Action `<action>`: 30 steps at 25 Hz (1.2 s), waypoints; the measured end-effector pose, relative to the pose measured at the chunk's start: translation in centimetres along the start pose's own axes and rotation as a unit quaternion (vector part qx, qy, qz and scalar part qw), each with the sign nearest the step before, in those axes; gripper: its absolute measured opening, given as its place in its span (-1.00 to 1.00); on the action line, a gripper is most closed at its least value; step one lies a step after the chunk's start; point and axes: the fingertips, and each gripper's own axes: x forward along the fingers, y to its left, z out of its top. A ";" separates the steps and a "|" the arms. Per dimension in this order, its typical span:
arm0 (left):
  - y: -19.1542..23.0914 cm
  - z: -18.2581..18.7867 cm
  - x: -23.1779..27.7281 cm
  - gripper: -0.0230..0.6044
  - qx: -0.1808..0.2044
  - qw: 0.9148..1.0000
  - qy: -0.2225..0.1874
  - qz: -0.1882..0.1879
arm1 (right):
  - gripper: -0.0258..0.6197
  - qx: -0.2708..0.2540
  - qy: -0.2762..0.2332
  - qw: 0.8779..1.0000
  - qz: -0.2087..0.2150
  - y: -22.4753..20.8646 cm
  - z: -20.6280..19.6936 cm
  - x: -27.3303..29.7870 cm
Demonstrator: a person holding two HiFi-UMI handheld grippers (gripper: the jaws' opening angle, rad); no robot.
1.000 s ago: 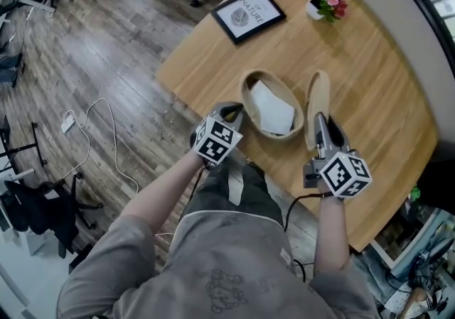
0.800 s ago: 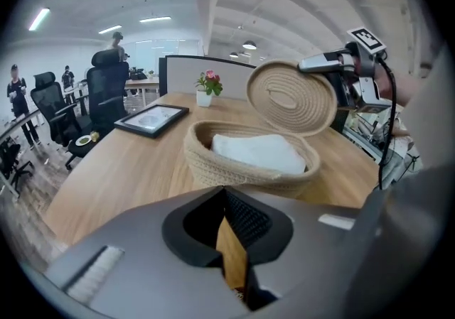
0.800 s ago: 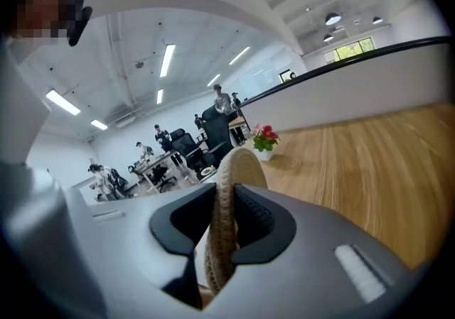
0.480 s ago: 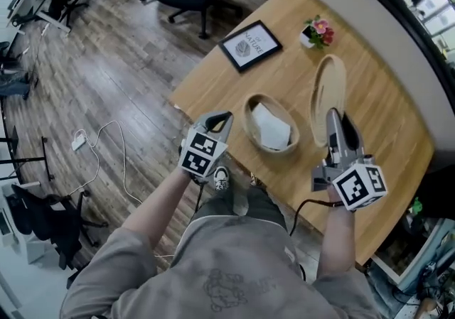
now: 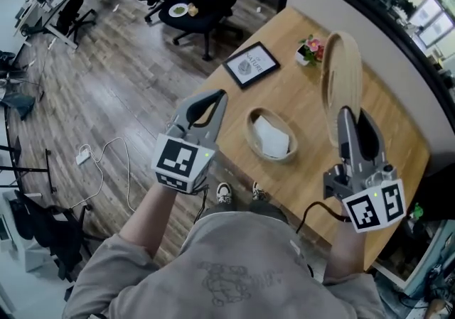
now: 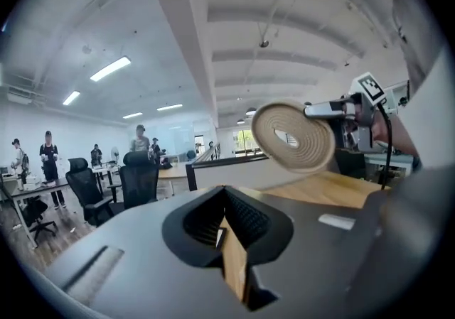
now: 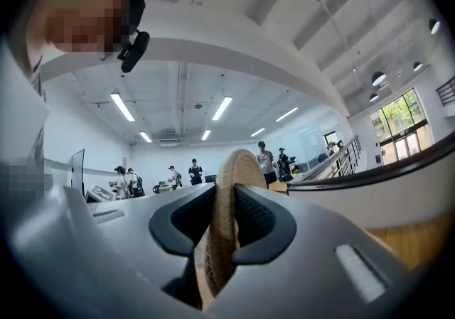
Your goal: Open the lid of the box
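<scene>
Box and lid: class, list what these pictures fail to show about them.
- Head view: the white thing in the box is too small to identify.
- Head view: the right gripper covers the lower edge of the lid.
- Right gripper view: the lid shows edge-on; the jaws hide its faces.

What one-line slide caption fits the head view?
Right tool holds the woven lid on edge, off the open box; left tool shut, empty.

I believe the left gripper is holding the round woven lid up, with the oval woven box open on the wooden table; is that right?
Not quite: the right gripper holds the round woven lid up, as the right gripper view shows. The oval woven box is open on the wooden table.
</scene>
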 end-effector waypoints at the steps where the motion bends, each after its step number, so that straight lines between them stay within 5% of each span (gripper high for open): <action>1: 0.1 1.3 -0.4 -0.92 0.004 1.000 -0.012 0.001 | -0.66 -0.006 -0.008 1.000 0.000 0.4 0.8 -0.3; 11: 0.5 8.5 -5.2 -0.92 0.029 0.997 -0.064 0.021 | -0.66 -0.056 -0.042 0.998 -0.003 3.7 5.5 -3.4; 16: 0.4 6.8 -6.3 -0.92 0.044 0.997 -0.044 0.034 | -0.66 -0.068 -0.027 0.997 -0.012 4.5 5.0 -4.8; 24: 0.3 3.6 -6.6 -0.92 0.021 0.999 -0.014 0.036 | -0.66 -0.039 0.057 0.997 -0.017 4.2 -1.7 -4.2; 30: 0.8 4.1 -6.9 -0.92 0.020 0.999 -0.020 0.043 | -0.66 -0.038 0.049 0.998 -0.012 4.5 -1.4 -3.7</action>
